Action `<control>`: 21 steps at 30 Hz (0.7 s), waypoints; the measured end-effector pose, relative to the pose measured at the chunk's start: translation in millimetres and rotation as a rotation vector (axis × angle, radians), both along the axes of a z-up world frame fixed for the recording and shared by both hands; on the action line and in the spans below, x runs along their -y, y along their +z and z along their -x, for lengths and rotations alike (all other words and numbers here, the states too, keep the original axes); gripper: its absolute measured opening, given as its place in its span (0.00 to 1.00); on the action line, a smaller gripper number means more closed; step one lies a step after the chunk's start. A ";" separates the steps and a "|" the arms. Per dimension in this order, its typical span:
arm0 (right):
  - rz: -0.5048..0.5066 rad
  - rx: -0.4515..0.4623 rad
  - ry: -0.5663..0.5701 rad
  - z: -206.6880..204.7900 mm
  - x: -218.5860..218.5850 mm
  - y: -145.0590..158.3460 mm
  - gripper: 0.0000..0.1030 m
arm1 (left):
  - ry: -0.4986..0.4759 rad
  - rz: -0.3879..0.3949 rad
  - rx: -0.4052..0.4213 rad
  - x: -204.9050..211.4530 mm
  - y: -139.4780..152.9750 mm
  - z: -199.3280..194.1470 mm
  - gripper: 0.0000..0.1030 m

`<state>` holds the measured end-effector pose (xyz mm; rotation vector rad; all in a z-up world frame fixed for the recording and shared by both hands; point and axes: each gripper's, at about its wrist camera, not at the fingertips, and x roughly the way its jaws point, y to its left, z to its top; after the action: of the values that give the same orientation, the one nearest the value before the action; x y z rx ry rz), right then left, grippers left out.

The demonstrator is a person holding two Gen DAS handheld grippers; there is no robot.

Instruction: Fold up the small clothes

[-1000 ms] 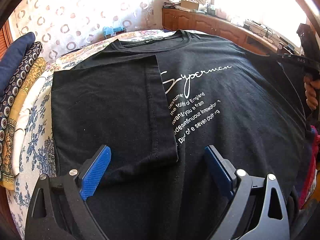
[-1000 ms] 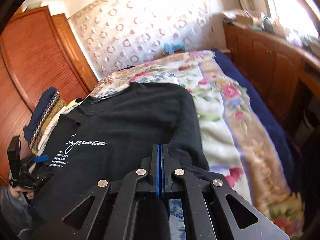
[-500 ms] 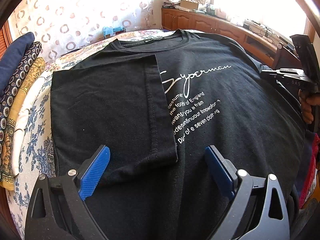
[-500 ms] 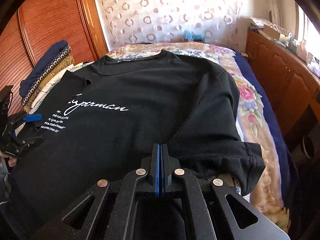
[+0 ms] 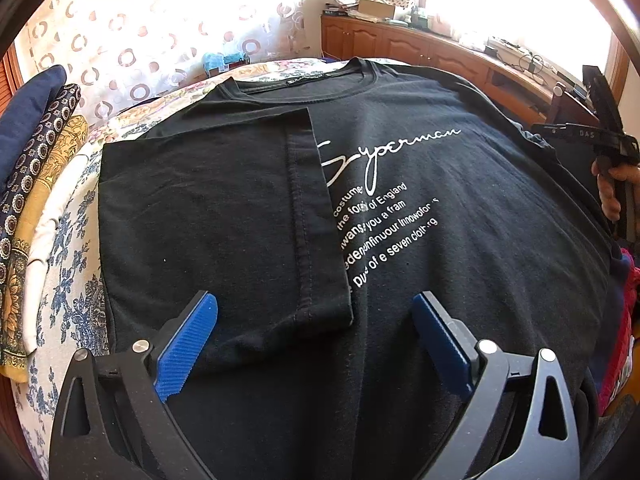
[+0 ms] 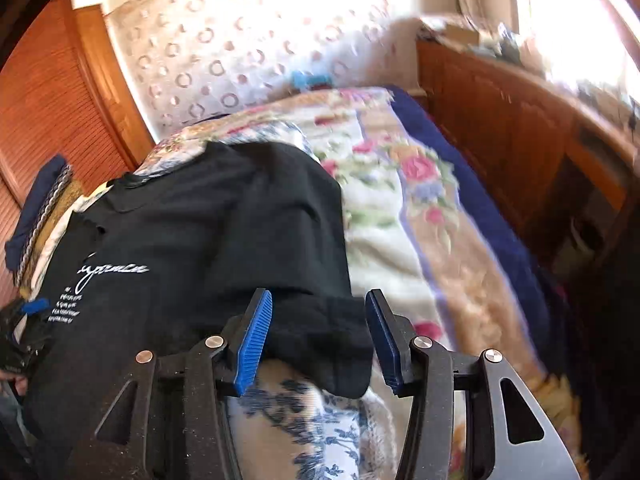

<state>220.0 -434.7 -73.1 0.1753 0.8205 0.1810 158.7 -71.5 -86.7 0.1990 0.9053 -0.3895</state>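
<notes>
A black T-shirt [image 5: 460, 208] with white "Superman" print lies flat on the bed, its left side and sleeve [image 5: 224, 216] folded over the front. My left gripper [image 5: 314, 314] is open and empty, just above the shirt's lower part. My right gripper [image 6: 318, 314] is open, its blue pads on either side of the shirt's right sleeve [image 6: 332, 340], which lies on the bedding. The right gripper also shows in the left wrist view [image 5: 600, 136] at the shirt's right edge. The shirt body [image 6: 200, 248] spreads out to the left in the right wrist view.
A floral blanket [image 6: 404, 216] covers the bed. A stack of folded cloths [image 5: 36, 184] lies at the left edge. A wooden cabinet [image 5: 420, 46] with clutter runs along the window side. A wooden wardrobe [image 6: 52, 100] stands at the left. A red cloth [image 5: 624, 320] lies at the right.
My right gripper has opened from shut and has swung right, now straddling the right sleeve. My left gripper has stayed still and open.
</notes>
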 end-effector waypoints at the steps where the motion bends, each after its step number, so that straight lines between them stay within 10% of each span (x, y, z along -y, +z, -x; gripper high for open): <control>1: -0.026 -0.009 -0.011 -0.2 3.1 -5.1 0.49 | 0.000 0.000 0.000 -0.1 -0.1 0.1 0.95; 10: -0.217 -0.088 -0.018 -20.6 33.5 -21.0 0.62 | 0.000 0.000 0.000 -0.1 -0.2 0.2 0.95; 14: -0.246 -0.052 0.061 -17.3 30.7 -7.1 0.09 | 0.001 -0.003 0.001 0.0 0.3 -0.2 0.95; 21: -0.007 0.124 0.101 -0.5 1.6 52.3 0.07 | 0.004 0.048 0.081 0.5 29.5 13.2 0.95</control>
<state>220.5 -436.3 -20.8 0.1280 0.7062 0.2869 145.5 -71.9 -57.3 0.1679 0.8156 -0.3964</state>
